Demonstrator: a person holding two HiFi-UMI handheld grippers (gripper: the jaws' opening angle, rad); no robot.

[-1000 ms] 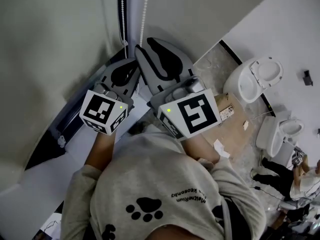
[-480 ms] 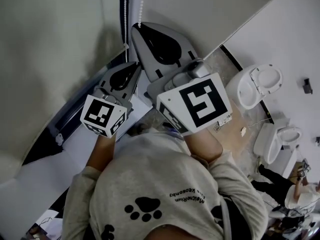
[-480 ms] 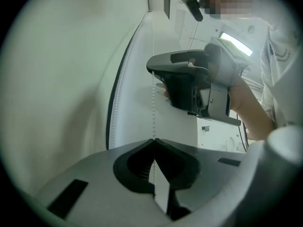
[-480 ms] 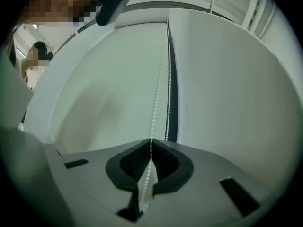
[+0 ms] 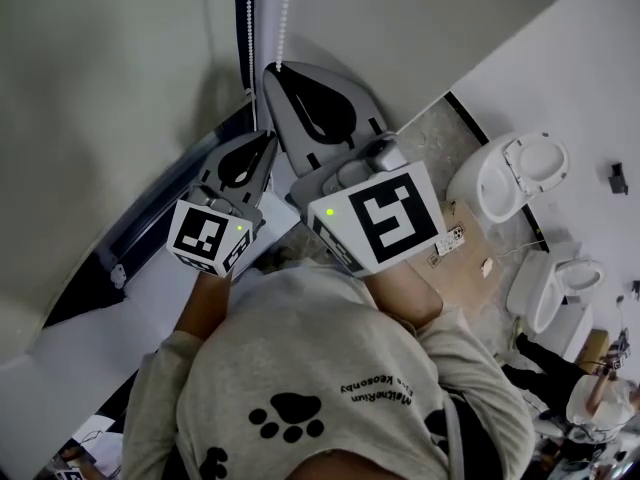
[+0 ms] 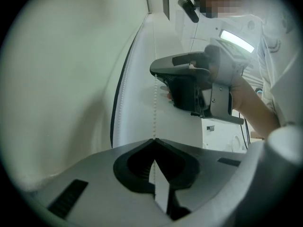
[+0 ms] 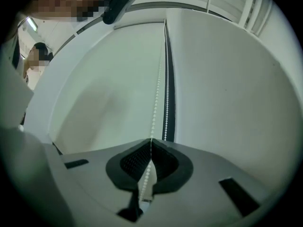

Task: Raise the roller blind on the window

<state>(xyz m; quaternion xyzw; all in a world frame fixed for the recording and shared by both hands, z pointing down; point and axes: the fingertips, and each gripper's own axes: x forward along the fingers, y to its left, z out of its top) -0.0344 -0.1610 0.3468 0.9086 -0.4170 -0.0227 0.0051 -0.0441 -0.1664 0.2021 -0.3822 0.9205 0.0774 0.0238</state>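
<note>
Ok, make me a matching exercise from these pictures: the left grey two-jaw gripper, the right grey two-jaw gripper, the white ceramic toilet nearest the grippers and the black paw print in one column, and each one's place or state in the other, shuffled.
Things
1. left grey two-jaw gripper
2. right grey two-jaw gripper
3. white ceramic toilet nearest the grippers
4. black paw print

Place or state
A. on the floor, right side of the head view
B. shut on the white bead chain, higher up
C. on the person's grey sweatshirt
D. shut on the bead chain, lower down

Pairs: 1-D, 2-B, 3-A, 4-C
</note>
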